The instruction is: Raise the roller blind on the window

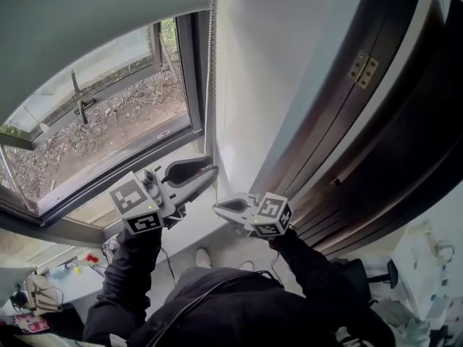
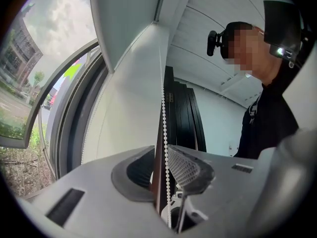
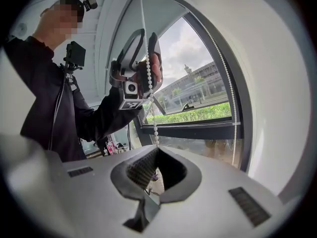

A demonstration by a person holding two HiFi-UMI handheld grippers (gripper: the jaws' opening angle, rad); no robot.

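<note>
Right gripper [image 3: 156, 151]: jaws pressed together at the tips, pinching the bead chain [image 3: 153, 125], which ran straight up out of the pads.

Left gripper [image 2: 161, 152]: jaws spread. The same chain passed down between them, close along the ribbed right-hand pad [image 2: 185, 170], with a clear gap on the other side (no clamping pressure was evident). In the right gripper view, the left gripper was observed higher on the chain than the right one.

In the head view, both tools were held side by side, near each other but apart. Their tips were directed at the corner where the window [image 1: 108, 114] met the white wall [image 1: 268, 63]. Each tool was carried by an arm in a dark sleeve [image 1: 126, 280]. The chain hung straight down along the right edge of the window frame.

The roller blind [image 1: 94, 13] was partly lowered. Its pale fabric covered the upper part of the pane, leaving glass exposed below the hem, with bare ground and twigs visible outside. A dark wooden door [image 1: 362, 143] with a brass hinge [image 1: 363, 69] stood to the right of the wall.
</note>
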